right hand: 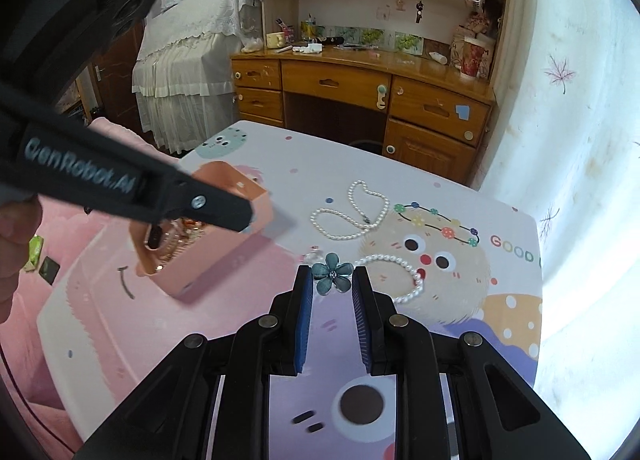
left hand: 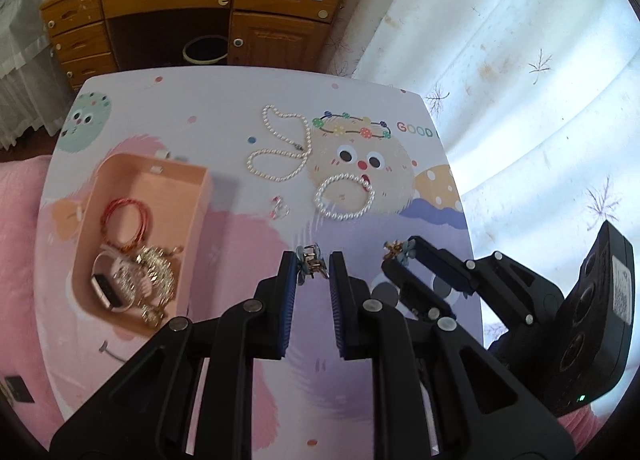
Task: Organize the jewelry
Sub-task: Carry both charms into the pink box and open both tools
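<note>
Through my left wrist camera, my left gripper [left hand: 313,264] pinches a small flower hair clip [left hand: 310,260] at its fingertips, above the near part of the table [left hand: 200,99]. My right gripper [left hand: 400,254] beside it grips a second flower clip [left hand: 394,250]. The pink box [left hand: 192,195] by the left edge holds bangles and a watch.

Through my right wrist camera, the fingers clamp the teal flower [right hand: 332,274]; its petals look brittle and light, so I judge the metal clasp the safer hold. The pearl necklace [right hand: 352,215] and pearl bracelet [right hand: 404,276] lie further back, limp and likely slippery.
</note>
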Motion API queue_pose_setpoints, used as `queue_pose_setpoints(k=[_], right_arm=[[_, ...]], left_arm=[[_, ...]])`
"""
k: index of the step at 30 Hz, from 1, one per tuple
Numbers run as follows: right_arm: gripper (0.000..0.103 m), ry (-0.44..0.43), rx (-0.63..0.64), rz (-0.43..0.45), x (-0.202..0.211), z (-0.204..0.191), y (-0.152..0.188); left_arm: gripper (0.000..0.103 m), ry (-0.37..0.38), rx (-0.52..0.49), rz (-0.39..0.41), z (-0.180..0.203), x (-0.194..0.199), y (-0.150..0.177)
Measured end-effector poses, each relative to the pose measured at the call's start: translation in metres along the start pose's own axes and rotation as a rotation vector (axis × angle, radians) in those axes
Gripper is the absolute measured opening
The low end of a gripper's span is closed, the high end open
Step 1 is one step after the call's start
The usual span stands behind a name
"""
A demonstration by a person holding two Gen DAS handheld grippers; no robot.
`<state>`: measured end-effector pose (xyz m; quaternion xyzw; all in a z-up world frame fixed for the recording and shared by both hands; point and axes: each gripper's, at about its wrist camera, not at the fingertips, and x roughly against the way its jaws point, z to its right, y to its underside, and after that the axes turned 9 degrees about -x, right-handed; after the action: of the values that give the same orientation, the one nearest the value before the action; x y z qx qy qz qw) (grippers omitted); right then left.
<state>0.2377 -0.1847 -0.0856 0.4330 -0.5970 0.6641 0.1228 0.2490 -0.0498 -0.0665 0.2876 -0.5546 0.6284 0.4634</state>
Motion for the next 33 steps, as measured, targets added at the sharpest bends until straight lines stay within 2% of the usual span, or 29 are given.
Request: queue_pose_setpoints(k=[6,12,18,26,33], right_arm=[[0.020,0.009,-0.033,0.000,0.026,-0.032,0.011],[0.020,0.029,-0.076,-0.011,0.038,-0.066,0.014],[0.020,0.060,-0.164,-0.038,0.034,-0.104,0.012],[0.020,0.068,-0.325,-0.015,0.021,-0.161,0.003],[0.020,0.018,-0.435,0.010,0.005,-0.196,-0.007]], left_arm=[[0.014,-0.009,-0.020,0.019,-0.021,0.032,0.036],[0.014,0.013,-0.036,0.008,-0.055,0.046,0.050],[0.014,0.071,-0.069,0.004,-0.093,0.055,0.052],[0.014,0.131,-0.151,0.009,-0.141,0.061,0.050],[0.014,0.136,-0.213,0.053,-0.174,0.069,0.035]])
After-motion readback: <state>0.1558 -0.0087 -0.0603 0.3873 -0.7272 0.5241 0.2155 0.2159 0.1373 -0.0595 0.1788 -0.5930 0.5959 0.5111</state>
